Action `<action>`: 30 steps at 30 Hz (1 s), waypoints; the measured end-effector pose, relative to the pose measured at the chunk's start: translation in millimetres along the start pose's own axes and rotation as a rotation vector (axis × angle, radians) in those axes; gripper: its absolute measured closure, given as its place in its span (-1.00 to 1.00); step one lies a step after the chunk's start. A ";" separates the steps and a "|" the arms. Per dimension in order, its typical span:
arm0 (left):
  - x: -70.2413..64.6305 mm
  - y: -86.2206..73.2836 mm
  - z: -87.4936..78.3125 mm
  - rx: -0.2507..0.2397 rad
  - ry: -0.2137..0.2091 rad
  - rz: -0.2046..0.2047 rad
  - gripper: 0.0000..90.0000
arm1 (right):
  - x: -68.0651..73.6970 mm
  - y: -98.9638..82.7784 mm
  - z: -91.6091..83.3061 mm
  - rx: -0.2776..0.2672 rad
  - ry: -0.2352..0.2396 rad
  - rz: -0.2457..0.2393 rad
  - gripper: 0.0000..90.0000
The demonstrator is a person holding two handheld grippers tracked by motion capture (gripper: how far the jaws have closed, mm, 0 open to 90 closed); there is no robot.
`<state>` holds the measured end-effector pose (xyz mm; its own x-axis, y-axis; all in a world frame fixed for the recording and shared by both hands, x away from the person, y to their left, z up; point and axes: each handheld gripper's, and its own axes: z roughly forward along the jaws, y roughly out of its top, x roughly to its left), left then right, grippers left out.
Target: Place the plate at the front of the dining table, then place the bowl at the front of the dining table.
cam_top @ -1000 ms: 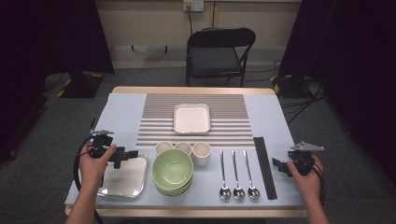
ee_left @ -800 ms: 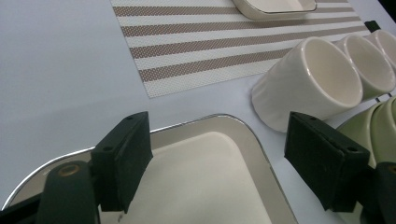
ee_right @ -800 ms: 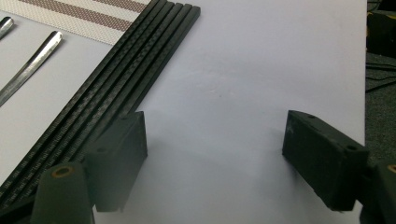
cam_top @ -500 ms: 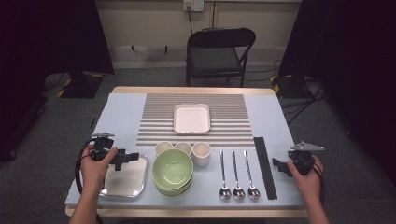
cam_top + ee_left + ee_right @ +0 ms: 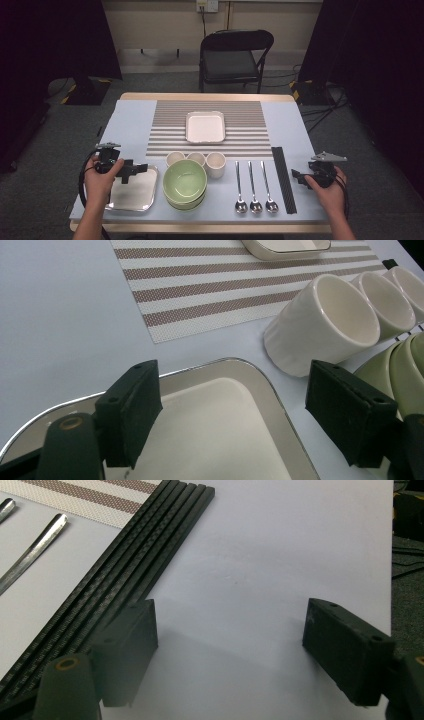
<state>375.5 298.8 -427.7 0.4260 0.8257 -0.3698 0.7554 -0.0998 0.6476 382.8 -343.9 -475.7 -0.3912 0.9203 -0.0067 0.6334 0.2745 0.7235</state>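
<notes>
Metal tray (image 5: 131,194) lies at the near left of the counter (image 5: 130,125), and your left hand-held gripper (image 5: 134,172) hovers over its far edge with the jaws spread wide, holding nothing. In the left gripper view the tray's rim (image 5: 210,365) passes between the two black jaws, and a white cup (image 5: 322,330) stands just beyond the tray's corner. Right of the tray is the stack of green bowls (image 5: 185,182), nearly touching it, with three white cups (image 5: 196,161) in a row just behind the bowls. Farther back, on the striped mat (image 5: 210,129), sits a white square dish (image 5: 205,126). Next come three spoons (image 5: 255,187), lying side by side, bowls toward you. Just beside them are the black chopsticks (image 5: 283,177), packed together in a long strip. At the far right, your right hand-held gripper (image 5: 299,177) is close to the chopsticks, also released; in the right gripper view its left jaw stands just beside the chopsticks (image 5: 125,575), over bare counter.
</notes>
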 end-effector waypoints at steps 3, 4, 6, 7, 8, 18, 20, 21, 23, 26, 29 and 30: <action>-0.6 -0.2 -0.7 0.002 0.001 0.008 -0.51 | 0.0 0.1 0.0 -0.002 -0.001 -0.006 -0.53; -0.8 -0.2 -1.1 0.003 0.002 0.011 -0.51 | -0.1 0.1 0.0 -0.001 0.002 -0.004 -0.54; -2.1 -0.5 -1.5 0.000 -0.005 0.013 -0.51 | -0.1 0.4 -0.1 0.002 0.001 -0.004 -0.54; -2.3 -0.6 -1.9 -0.001 -0.002 0.016 -0.51 | -0.3 0.6 -0.1 0.003 0.005 -0.004 -0.54; -2.4 -0.8 -2.0 -0.001 -0.002 0.015 -0.51 | -0.4 1.0 -0.2 0.005 0.005 -0.005 -0.54; -4.8 -1.3 -4.2 -0.004 -0.004 0.023 -0.51 | -1.3 9.3 -4.6 0.037 0.010 -0.025 -0.54; -4.8 -1.5 -4.4 0.000 -0.004 0.027 -0.51 | -0.9 10.6 -5.0 0.038 0.022 -0.019 -0.54; -4.7 -1.8 -4.3 -0.001 -0.004 0.029 -0.51 | -0.5 11.6 -5.0 0.037 0.029 -0.020 -0.54; -4.5 -2.2 -4.6 -0.004 -0.005 0.030 -0.51 | 0.7 13.8 -4.6 0.039 0.033 -0.026 -0.54; -4.2 -2.6 -5.0 -0.009 -0.005 0.025 -0.51 | 3.0 17.3 -5.1 0.037 0.041 -0.031 -0.53; -4.2 -2.4 -5.7 -0.019 -0.011 0.034 -0.51 | 5.1 21.4 -5.0 0.040 0.051 -0.041 -0.52; -4.6 -2.3 -5.7 -0.023 -0.015 0.035 -0.51 | 6.1 23.0 -5.0 0.043 0.054 -0.045 -0.51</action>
<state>369.0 298.4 -423.8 0.4593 0.8135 -0.3567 0.7287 -0.1154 0.6751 391.7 -333.3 -455.6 -0.4548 0.8906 -0.0002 0.6421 0.3281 0.6929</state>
